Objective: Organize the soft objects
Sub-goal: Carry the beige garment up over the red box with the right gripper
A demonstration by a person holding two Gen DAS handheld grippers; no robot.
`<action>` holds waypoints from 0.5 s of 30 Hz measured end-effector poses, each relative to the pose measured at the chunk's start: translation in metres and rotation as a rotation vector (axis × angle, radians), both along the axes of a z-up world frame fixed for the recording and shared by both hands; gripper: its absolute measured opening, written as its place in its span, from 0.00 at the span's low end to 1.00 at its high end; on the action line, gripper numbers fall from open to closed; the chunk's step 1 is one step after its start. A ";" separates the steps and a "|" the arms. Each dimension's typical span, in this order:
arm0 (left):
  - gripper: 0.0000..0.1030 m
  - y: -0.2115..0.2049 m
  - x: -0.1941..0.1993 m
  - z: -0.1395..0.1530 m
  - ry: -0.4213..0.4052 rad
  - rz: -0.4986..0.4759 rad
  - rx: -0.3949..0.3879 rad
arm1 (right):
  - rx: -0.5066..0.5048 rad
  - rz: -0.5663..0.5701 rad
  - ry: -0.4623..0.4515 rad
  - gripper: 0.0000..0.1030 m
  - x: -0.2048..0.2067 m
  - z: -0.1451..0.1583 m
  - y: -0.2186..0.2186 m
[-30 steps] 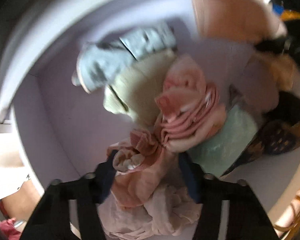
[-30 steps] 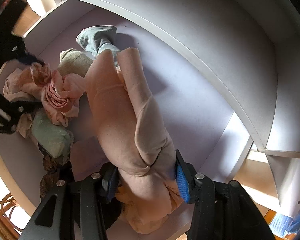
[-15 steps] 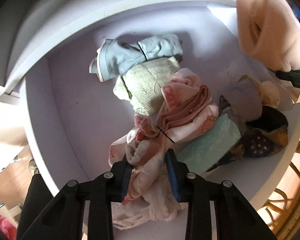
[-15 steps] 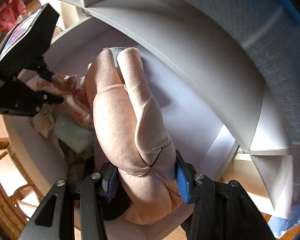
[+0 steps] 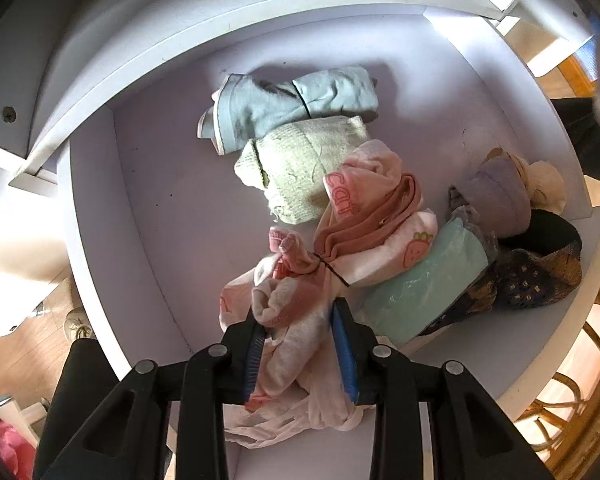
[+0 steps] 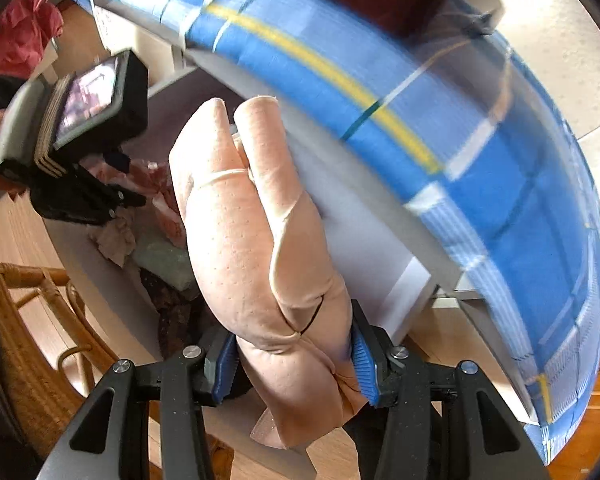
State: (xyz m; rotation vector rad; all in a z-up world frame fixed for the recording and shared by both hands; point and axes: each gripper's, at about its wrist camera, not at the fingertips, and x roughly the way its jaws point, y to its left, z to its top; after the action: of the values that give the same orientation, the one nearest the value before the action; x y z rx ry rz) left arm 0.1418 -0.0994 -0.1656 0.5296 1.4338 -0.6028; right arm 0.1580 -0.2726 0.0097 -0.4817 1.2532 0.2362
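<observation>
Both grippers are clamped on cloth. Left gripper has its blue pads pressed on a pink and white bundle at the near edge of the white shelf compartment; the bundle's loose end trails toward the camera. Right gripper pinches a peach padded garment, which stands up from the jaws in front of the same compartment.

Just beyond the pink and white bundle, on the compartment floor, lies a pink folded piece with lettering, touching it. Beside that, toward the compartment's open front, sits a mint green roll, and past it a dark patterned cloth with a lilac piece on top. Deeper in lie a cream knit and, at the back wall, a pale blue garment, the two touching.

A blue checked cloth covers the top of the shelf unit. A wicker chair stands in front of the compartment.
</observation>
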 end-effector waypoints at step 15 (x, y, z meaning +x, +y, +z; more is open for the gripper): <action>0.32 -0.006 0.011 -0.021 0.012 0.005 -0.001 | 0.060 -0.066 -0.114 0.47 0.010 0.090 -0.013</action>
State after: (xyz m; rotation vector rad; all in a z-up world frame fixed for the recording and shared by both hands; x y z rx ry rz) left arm 0.1528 -0.1053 -0.1869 0.5221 1.4456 -0.6032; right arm 0.1681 -0.2860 0.1000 -0.3967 1.1453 0.1877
